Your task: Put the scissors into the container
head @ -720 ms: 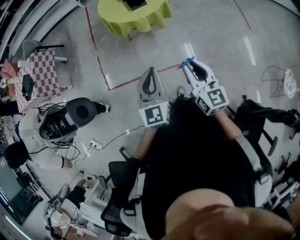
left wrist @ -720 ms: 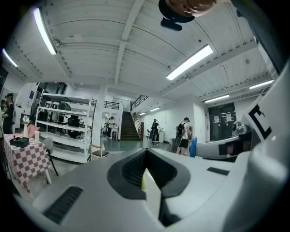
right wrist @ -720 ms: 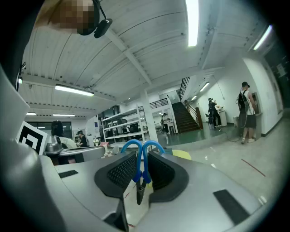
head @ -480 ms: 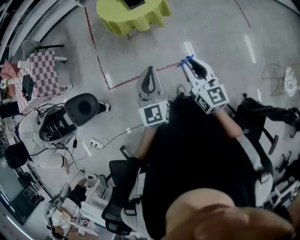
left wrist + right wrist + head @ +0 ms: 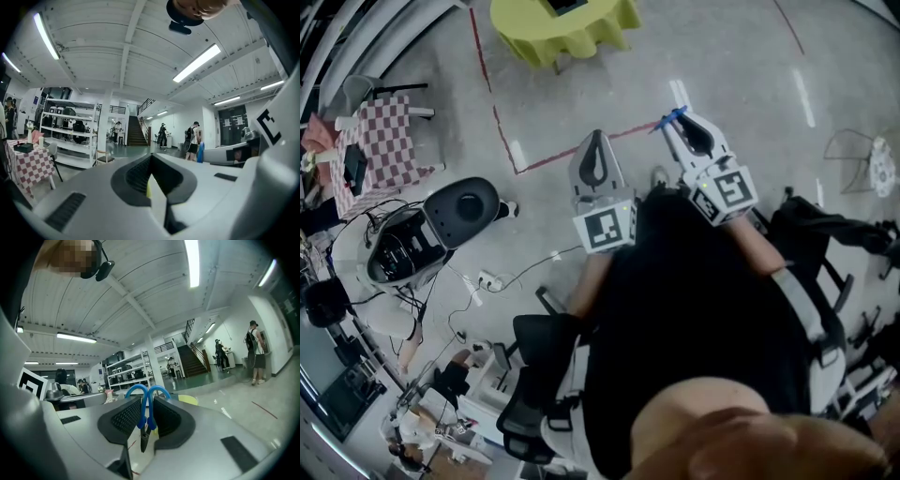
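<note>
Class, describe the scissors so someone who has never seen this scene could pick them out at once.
Find the person in black holding two grey grippers over the floor. The scissors are clamped in the right gripper, blue loop handles sticking past its tips; the left gripper is shut on nothing.

Grey polished floor [image 5: 741,84] marked with a red tape line [image 5: 499,127]. Round table under a yellow-green cloth [image 5: 567,28] at the far edge. Checkered-cloth table [image 5: 384,141] at left. White machine with black dome [image 5: 461,211], with a cable [image 5: 539,267] beside it (power strip [image 5: 487,279] on the floor). Shelving [image 5: 70,136] and a staircase [image 5: 136,132] stand beyond.
</note>
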`<state>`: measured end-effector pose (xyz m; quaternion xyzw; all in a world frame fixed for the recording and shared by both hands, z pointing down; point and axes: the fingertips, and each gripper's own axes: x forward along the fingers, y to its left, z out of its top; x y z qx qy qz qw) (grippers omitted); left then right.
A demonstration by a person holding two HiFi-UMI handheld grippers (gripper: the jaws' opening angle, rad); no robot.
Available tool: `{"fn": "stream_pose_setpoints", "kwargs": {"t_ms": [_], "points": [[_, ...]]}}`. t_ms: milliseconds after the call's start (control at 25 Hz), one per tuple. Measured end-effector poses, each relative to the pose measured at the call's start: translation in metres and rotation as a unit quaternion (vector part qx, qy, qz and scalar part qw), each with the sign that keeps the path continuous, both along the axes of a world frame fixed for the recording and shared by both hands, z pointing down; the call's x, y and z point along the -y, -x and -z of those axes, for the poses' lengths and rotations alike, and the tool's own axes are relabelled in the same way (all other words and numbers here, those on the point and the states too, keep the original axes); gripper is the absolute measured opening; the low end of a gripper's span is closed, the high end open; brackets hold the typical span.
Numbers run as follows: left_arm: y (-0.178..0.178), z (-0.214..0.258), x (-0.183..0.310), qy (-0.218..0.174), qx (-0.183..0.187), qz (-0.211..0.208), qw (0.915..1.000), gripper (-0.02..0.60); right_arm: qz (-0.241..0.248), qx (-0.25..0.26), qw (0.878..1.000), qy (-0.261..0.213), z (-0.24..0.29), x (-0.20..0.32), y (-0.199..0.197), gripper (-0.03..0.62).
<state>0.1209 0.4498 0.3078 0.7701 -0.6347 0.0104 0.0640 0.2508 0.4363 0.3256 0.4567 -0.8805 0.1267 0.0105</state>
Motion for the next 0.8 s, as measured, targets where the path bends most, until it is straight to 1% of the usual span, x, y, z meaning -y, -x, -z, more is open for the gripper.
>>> {"fn": "stream_pose_setpoints", "kwargs": {"t_ms": [240,360,520,800], "points": [[-0.015,0.001,0.007,-0.009,0.005,0.024,0.9997,-0.002,0.008,0.006,1.000,-0.003,-0.001,0.013,-0.018,0.080],[-0.026,-0.006,0.014,-0.010,0.006,0.035,0.9993,-0.002,0.022,0.015,1.000,-0.005,-0.006,0.023,-0.025,0.080],[-0.030,-0.012,0.018,-0.004,0.012,0.044,0.9989,-0.002,0.032,0.018,0.999,-0.013,-0.008,0.032,-0.028,0.080],[-0.034,-0.020,0.016,0.010,0.007,0.050,0.9987,-0.002,0.031,0.018,0.999,0.000,-0.013,0.033,-0.039,0.080]]}}
